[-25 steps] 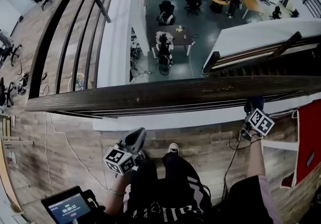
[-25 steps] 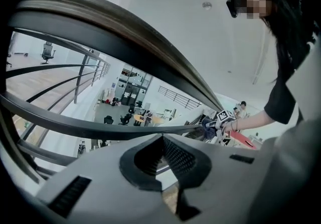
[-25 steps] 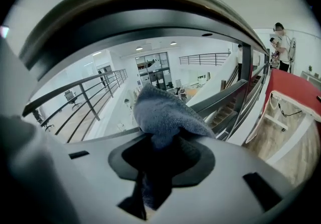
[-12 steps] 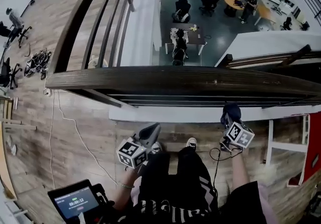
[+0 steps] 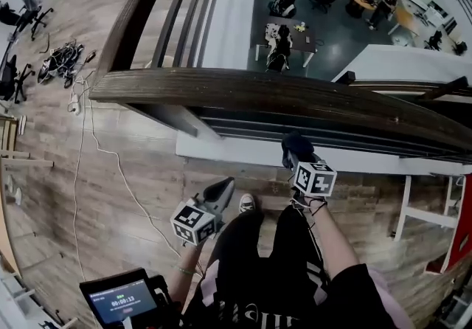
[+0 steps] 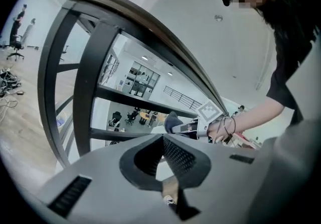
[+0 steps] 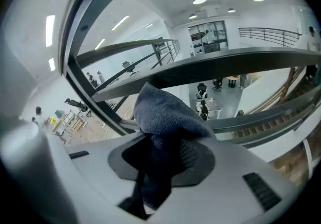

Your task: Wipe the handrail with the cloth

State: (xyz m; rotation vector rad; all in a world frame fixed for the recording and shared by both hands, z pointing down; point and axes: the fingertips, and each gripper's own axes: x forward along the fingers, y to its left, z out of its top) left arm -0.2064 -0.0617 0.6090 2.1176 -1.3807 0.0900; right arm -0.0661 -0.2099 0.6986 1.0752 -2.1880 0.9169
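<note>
The dark wooden handrail [image 5: 243, 95] crosses the head view from left to right, above thin metal bars [image 5: 332, 136]. My right gripper [image 5: 297, 152] is shut on a dark blue cloth [image 5: 294, 144] just on the near side of those bars, below the rail top; contact cannot be told. In the right gripper view the cloth [image 7: 163, 112] bulges out of the shut right gripper [image 7: 168, 150], with the handrail [image 7: 75, 42] arching overhead. My left gripper [image 5: 219, 191] hangs lower by the person's legs, shut and holding nothing [image 6: 161, 142]. The left gripper view shows the handrail [image 6: 150, 22] and the cloth [image 6: 172, 120].
Beyond the railing is a drop to a lower floor with desks and chairs [image 5: 287, 25]. Cables [image 5: 63, 62] lie on the wood floor at the left. A tablet with a timer [image 5: 122, 298] is at the bottom left. A white frame [image 5: 420, 213] stands at the right.
My right gripper with the cloth has moved left along the railing, from its right part toward the middle. The left gripper has stayed low by the legs. The head view has turned left.
</note>
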